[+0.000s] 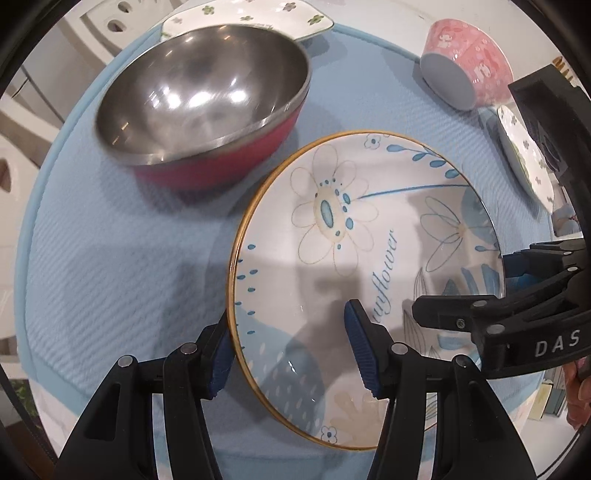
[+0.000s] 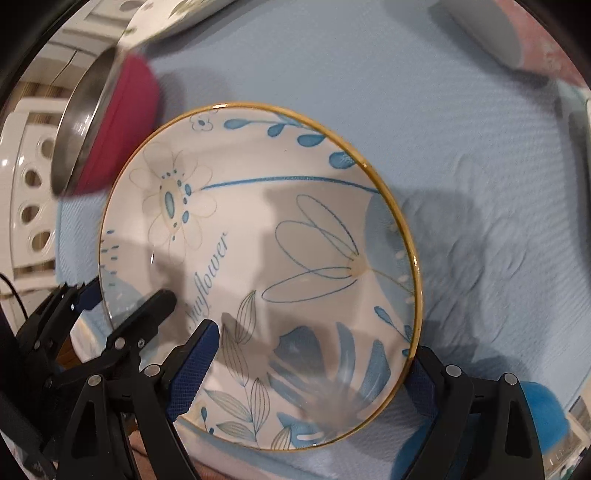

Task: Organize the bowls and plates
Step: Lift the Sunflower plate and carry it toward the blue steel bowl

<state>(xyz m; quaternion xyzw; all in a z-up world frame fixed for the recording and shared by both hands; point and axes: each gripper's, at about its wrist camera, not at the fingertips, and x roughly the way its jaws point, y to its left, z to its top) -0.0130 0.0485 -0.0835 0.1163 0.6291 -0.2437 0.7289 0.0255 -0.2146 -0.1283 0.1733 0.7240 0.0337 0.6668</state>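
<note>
Both tools are down over the sunflower plate [image 1: 332,221], which sits on the pale blue mat [image 1: 110,240] covering the table [image 1: 388,22], toward the mat's near edge. The left tool [image 1: 291,347] straddles the plate's gold rim at 9 o'clock. Its outer blue pad is right up against the outside of the rim and its inner pad is well in over the painted well, so the jaws stand about half apart. Whether that's a real squeeze I cannot tell. Over at the plate's 4 o'clock, the right tool [image 2: 306,365] does the same trick wider. One pad sits tight to the outside of the rim and the other is over the leaf pattern inside, jaws spread nearly full. Again, I can't call it as a grip or just a straddle. Looking round from the plate, the steel bowl [image 1: 199,99] with the red outside stands just beside it at 11 o'clock. Behind that, at 12, there's a white flower-print dish [image 1: 251,14]. A pink bowl [image 1: 469,62] lies tipped on its side at 1 o'clock, well apart. A second flower-print dish [image 1: 524,155] is at 3 o'clock, partly hidden behind the right tool's body.
</note>
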